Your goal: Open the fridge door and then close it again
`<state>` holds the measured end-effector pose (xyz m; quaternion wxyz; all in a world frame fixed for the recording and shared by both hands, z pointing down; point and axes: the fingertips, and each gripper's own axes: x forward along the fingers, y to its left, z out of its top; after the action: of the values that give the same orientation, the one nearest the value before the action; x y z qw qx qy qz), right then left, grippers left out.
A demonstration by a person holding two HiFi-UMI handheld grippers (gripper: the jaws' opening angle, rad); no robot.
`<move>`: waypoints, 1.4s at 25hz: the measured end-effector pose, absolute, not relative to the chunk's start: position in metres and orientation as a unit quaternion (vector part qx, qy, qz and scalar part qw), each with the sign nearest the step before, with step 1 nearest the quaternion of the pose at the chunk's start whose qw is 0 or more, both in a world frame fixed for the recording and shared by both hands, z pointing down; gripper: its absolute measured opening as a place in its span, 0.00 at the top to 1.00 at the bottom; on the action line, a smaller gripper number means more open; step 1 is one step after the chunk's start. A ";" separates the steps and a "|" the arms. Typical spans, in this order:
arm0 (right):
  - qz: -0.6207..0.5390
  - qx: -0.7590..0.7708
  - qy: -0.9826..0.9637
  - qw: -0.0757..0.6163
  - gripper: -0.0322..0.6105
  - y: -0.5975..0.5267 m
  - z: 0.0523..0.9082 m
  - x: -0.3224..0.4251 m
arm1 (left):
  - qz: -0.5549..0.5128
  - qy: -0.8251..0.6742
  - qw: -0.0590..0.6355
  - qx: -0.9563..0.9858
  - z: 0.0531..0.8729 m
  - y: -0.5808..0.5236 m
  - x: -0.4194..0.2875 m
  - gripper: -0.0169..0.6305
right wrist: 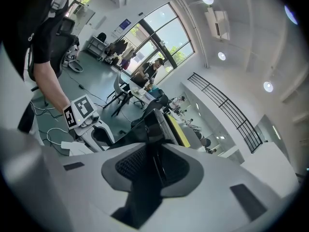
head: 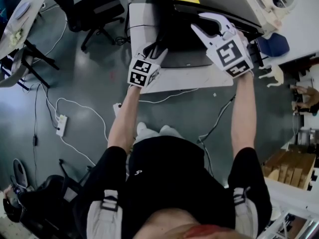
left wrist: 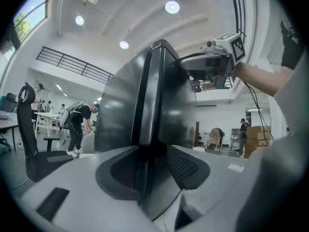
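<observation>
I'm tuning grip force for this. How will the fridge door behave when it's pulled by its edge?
The door looks like a stiff, flat panel, so it should swing as one piece rather than flex. Its dark face looks glossy, so a grip may slip. The left gripper and right gripper both straddle its edge, which should steady it.

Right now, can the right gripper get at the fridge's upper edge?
Probably yes: the right gripper is at the fridge, its dark edge between the jaws, nothing else in the gap; whether they grip it is unclear. The left gripper grips it lower down, out of the way.
</observation>
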<state>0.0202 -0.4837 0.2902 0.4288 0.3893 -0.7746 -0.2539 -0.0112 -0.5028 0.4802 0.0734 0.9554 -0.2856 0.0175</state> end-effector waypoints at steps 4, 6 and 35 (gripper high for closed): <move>-0.254 0.368 -0.788 0.422 0.81 -0.461 0.285 0.020 | 0.006 -0.280 0.062 0.958 0.474 -0.476 -0.014 0.72; -0.259 0.367 -0.790 0.416 0.80 -0.442 0.286 0.022 | -0.003 -0.282 0.060 0.957 0.473 -0.455 -0.013 0.73; -0.363 0.241 -0.842 0.317 0.78 -0.153 0.290 0.188 | 0.060 -0.353 0.045 0.933 0.485 -0.123 0.164 0.76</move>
<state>0.1885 -0.1528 0.2901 0.3171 0.2413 -0.8423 -0.3629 0.1639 -0.1234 0.4853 0.0445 0.9328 -0.3526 0.0599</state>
